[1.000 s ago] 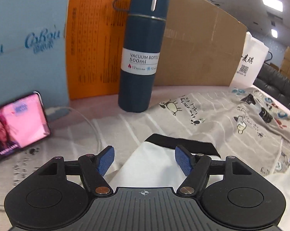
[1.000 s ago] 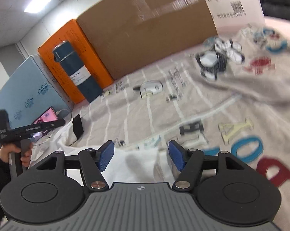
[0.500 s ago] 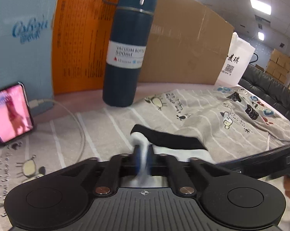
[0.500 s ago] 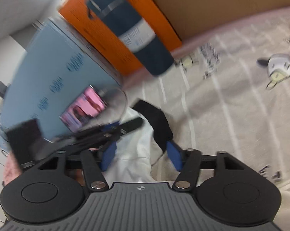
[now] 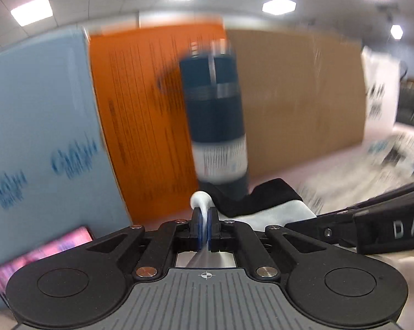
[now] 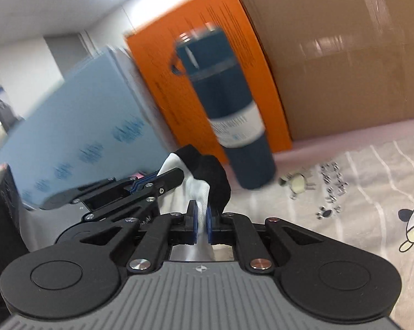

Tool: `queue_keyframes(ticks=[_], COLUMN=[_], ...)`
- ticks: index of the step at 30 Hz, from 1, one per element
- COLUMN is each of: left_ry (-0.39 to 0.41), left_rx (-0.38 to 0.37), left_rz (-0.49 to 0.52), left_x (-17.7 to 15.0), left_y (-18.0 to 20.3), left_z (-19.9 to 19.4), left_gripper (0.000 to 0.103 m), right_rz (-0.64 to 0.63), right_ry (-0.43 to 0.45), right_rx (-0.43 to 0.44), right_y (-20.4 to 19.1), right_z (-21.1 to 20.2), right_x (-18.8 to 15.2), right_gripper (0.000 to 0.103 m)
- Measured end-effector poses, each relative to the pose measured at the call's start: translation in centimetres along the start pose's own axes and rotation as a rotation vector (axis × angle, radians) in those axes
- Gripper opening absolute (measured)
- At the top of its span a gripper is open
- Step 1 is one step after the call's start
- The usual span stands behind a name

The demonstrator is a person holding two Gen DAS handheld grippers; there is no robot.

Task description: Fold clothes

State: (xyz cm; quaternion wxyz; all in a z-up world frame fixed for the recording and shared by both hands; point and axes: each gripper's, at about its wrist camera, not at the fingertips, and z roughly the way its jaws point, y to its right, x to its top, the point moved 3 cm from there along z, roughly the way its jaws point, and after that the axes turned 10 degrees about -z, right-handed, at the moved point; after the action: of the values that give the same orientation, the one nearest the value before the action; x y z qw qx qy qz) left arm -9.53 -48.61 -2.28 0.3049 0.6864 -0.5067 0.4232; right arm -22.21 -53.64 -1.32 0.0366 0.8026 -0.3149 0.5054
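A white garment [image 5: 284, 211] with a black collar band [image 5: 267, 195] is lifted off the bed. My left gripper [image 5: 205, 214] is shut on a fold of its white cloth, just in front of the bottle. In the right wrist view my right gripper [image 6: 202, 214] has its jaws closing, and the pads pinch the white cloth [image 6: 198, 192] under the black collar [image 6: 209, 170]. The left gripper [image 6: 162, 181] reaches in from the left, close beside the right one. The right gripper's body [image 5: 358, 220] crosses the left wrist view from the right. Most of the garment is hidden below the grippers.
A dark blue vacuum bottle [image 5: 218, 126] stands just behind the collar. Behind it lean a light-blue box [image 5: 41, 137], an orange box [image 5: 146, 110] and a cardboard box [image 5: 303, 104]. A lit phone [image 5: 41, 253] lies at the left. A grey cartoon-print sheet [image 6: 372, 178] covers the bed.
The left gripper shut on the white cloth and lifted it. The right gripper swung left from the printed sheet to the collar and closed on the cloth beside the left one.
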Motion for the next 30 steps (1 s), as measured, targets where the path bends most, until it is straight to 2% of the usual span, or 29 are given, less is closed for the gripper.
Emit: queue_keyframes(ticks=[2, 3, 5, 6, 9, 10, 13, 16, 20, 25, 27, 30], left_ry=[-0.054, -0.068, -0.045, -0.017, 0.085, 0.116, 0.172, 0.169, 0.199, 0.123, 0.084, 0.075], left_rx=[0.009, 0.022, 0.019, 0.020, -0.011, -0.034, -0.082, -0.136, -0.116, -0.113, -0.139, -0.175], left_rz=[0.023, 0.033, 0.015, -0.002, -0.042, -0.043, -0.043, -0.079, -0.088, -0.126, -0.125, -0.157], left_x=[-1.0, -1.2, -0.7, -0.1, 1.8, 2.1, 2.3, 1.3, -0.8, -5.3, -7.1, -8.7], left_y=[0.2, 0.2, -0.3, -0.6, -2.0, -2.7, -5.4, -8.6, -11.5, -12.6, -12.8, -13.3], left_z=[1.2, 1.4, 0.9, 0.0, -3.9, -5.8, -11.4, -16.7, -22.4, -25.3, -25.4, -24.8], left_gripper=[0.011, 0.011, 0.018, 0.029, 0.062, 0.067, 0.075, 0.076, 0.087, 0.089, 0.089, 0.089], right_rz=[0.016, 0.037, 0.083, 0.093, 0.104, 0.103, 0.091, 0.069, 0.044, 0.146, 0.169, 0.185], right_ry=[-0.046, -0.062, -0.067, -0.046, 0.026, 0.052, 0.129, 0.186, 0.251, 0.253, 0.256, 0.274], right_rx=[-0.039, -0.045, -0.046, -0.058, -0.077, -0.078, -0.050, -0.062, -0.112, -0.107, -0.110, -0.098], right_y=[1.1, 1.8, 2.9, 3.3, 4.2, 4.4, 4.9, 5.0, 3.7, 2.6, 2.0, 1.1], right_z=[1.3, 1.7, 1.6, 0.8, -2.7, -4.2, -10.1, -16.1, -22.0, -24.5, -24.7, -24.5], right_x=[-1.1, -1.6, -2.1, -1.9, -1.2, -1.0, -1.8, -3.8, -7.7, -13.0, -13.9, -14.1], right_gripper=[0.007, 0.007, 0.018, 0.032, 0.039, 0.046, 0.051, 0.061, 0.067, 0.071, 0.072, 0.075])
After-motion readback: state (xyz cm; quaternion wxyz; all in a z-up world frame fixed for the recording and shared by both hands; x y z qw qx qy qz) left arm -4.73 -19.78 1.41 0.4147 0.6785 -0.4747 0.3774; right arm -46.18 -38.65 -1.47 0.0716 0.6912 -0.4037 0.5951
